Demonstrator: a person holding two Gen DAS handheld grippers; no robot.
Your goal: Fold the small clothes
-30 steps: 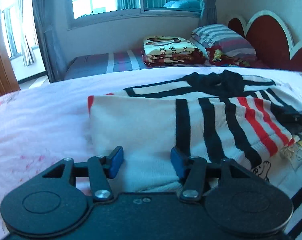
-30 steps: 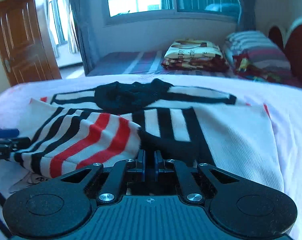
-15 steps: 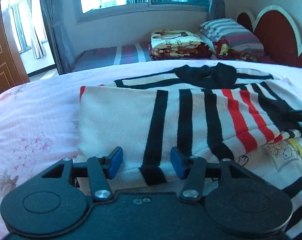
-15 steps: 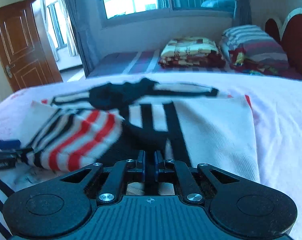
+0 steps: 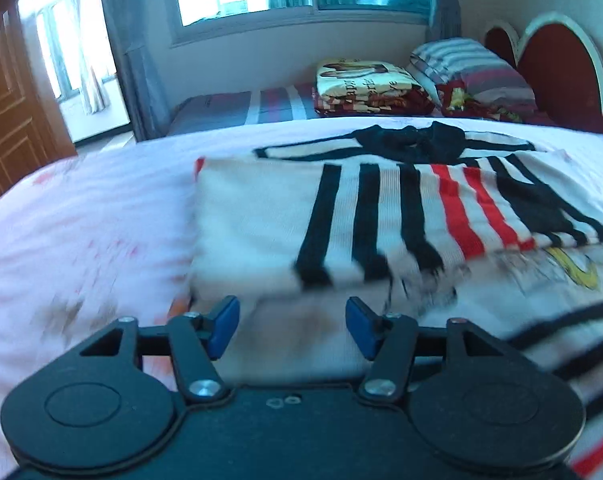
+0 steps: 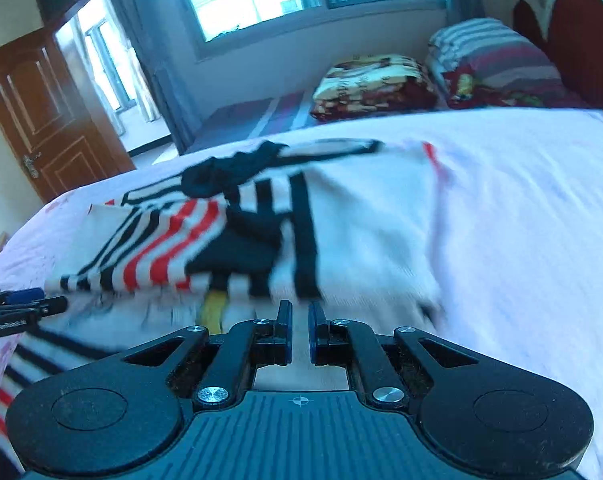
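Pink bedspread [image 5: 81, 220] beneath both down-tilted grippers

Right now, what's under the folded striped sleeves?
The sweater's front with a yellow cartoon print peeking out; most of that print is covered. Below lies the pink bedsheet.

Left tool [image 5: 292, 326] jaws apart, empty; right tool [image 6: 299, 330] nearly closed, empty

Black hand-held gripper [image 5: 292, 324], blue pads [image 5: 225, 320]
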